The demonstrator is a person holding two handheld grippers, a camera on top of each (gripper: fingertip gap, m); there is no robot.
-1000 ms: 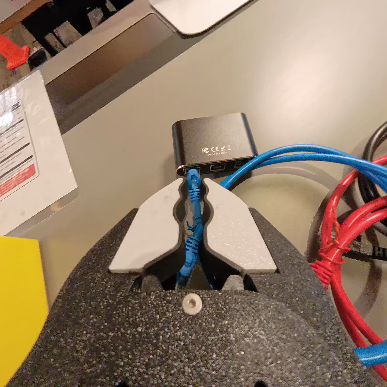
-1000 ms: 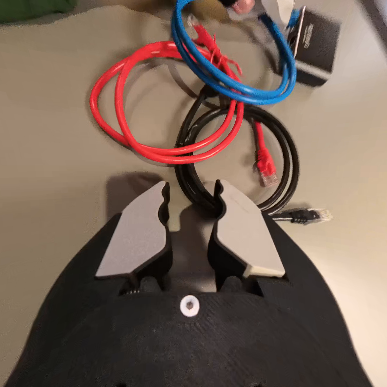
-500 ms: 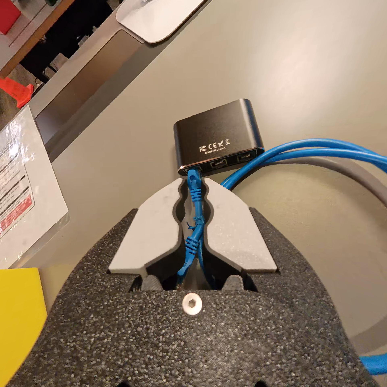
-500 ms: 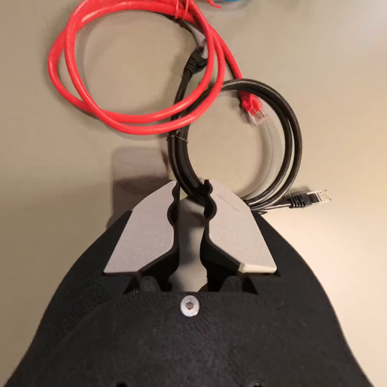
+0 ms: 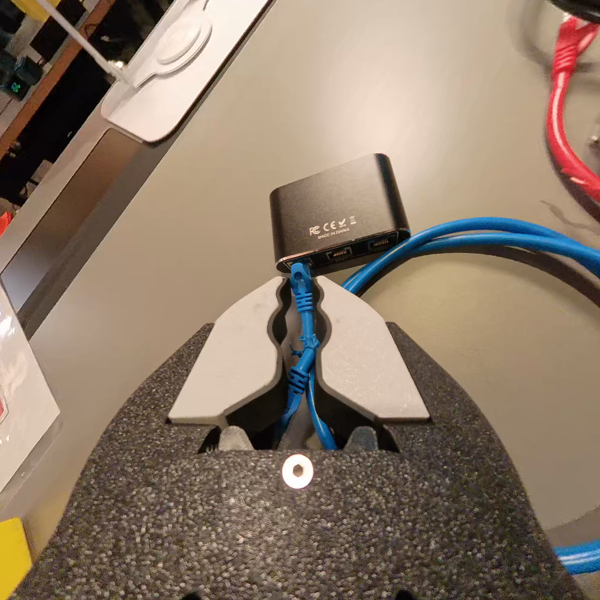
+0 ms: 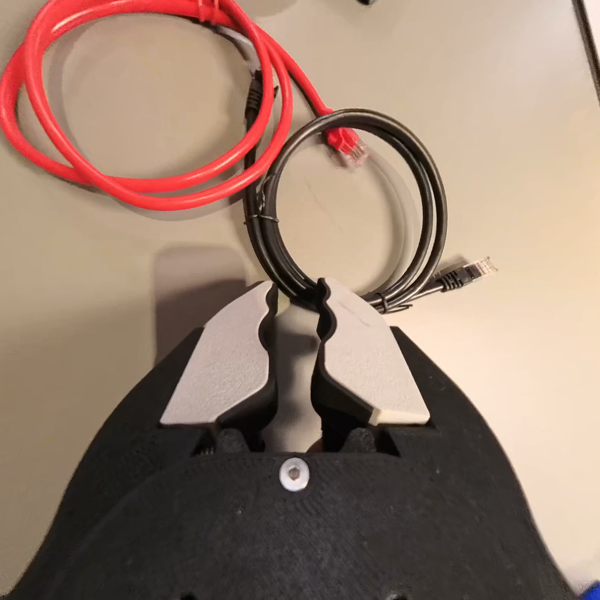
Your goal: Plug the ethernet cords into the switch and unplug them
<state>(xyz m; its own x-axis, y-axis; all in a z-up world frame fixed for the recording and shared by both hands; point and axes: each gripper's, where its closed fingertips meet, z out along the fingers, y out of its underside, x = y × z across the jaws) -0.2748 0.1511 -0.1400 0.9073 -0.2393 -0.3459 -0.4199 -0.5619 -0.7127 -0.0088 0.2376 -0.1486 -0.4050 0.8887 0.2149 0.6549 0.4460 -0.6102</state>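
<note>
In the left wrist view, the black switch (image 5: 337, 211) lies on the grey table. The blue cord's plug (image 5: 300, 276) sits in its leftmost port; the two ports to the right (image 5: 339, 255) are empty. My left gripper (image 5: 301, 282) is shut on the blue cord just behind the plug. The blue cord's loop (image 5: 487, 237) runs off right. In the right wrist view, my right gripper (image 6: 298, 289) is shut on the near edge of the coiled black cord (image 6: 435, 201). Its plug (image 6: 467, 274) lies free at the right. The red cord (image 6: 146, 188) lies coiled beyond, with its plug (image 6: 347, 147) resting on the black coil.
A white stand base (image 5: 156, 74) sits at the table's far left edge. A laminated sheet (image 5: 19, 406) and a yellow object (image 5: 13, 558) lie at the left. Part of the red cord (image 5: 565, 97) shows at the top right. The table edge (image 6: 587, 32) runs along the right wrist view's upper right. The left gripper's tips are roughly 30 cm from the right gripper's. The right gripper is farther from the yellow object (image 5: 13, 558), some 55 cm, than the left, some 25 cm.
My right gripper moved in over the black coil and narrowed its jaws onto it. My left gripper kept its hold on the blue cord while its view swung left.
</note>
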